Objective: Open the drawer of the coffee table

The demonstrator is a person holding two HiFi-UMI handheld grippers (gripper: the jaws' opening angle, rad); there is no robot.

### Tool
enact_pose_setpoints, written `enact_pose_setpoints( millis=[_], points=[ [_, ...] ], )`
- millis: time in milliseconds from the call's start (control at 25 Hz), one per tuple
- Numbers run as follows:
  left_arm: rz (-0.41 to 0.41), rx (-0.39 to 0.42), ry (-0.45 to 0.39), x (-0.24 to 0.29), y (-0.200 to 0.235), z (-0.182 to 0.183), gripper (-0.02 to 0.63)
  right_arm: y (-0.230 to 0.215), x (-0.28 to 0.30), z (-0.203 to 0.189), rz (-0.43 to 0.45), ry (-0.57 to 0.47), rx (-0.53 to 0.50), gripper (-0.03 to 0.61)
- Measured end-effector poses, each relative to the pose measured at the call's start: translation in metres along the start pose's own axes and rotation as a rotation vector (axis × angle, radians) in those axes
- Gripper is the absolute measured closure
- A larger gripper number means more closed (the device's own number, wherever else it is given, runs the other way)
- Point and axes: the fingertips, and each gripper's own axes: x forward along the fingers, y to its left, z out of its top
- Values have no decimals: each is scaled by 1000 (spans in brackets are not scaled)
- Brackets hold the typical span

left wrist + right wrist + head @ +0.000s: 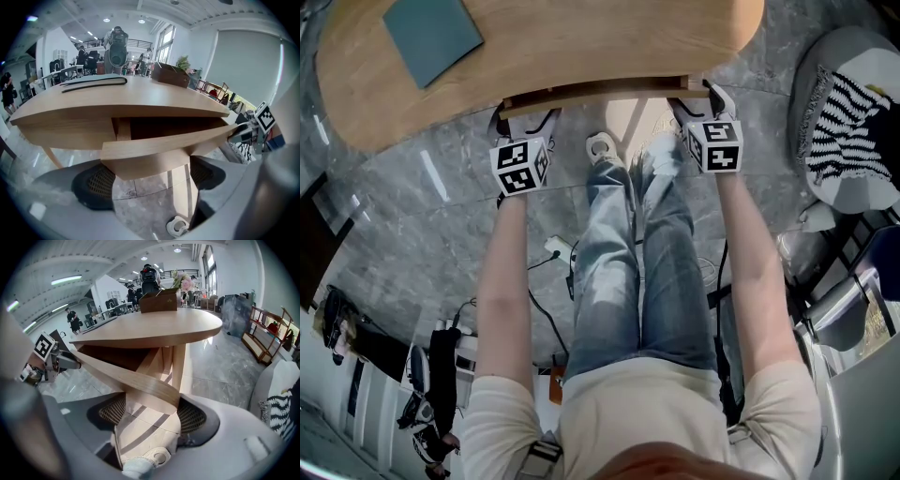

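Note:
The oval wooden coffee table (581, 47) has its drawer front (600, 92) pulled a little way out from under the top. My left gripper (525, 120) holds the drawer front's left end, and the board's corner (154, 150) fills the span between both pads. At the other end my right gripper (698, 101) grips the drawer front (136, 380) the same way, its jaws wide and both pads against the wood. Behind the board the dark drawer opening (168, 126) shows. Each gripper appears in the other's view, the right gripper (253, 129) and the left gripper (47, 359).
A teal book (431, 36) lies on the tabletop, and a wooden box (159, 300) stands farther back. The person's legs and white shoes (605, 148) are under the drawer. A striped cushion (853, 122) sits at the right. Cables (553, 251) lie on the grey floor.

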Motion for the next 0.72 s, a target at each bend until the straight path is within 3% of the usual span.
enact_pose_setpoints(
  millis=[720],
  points=[
    [-6, -18, 53, -29, -15, -45, 104, 20, -25, -46, 4, 52, 18, 236]
  ],
)
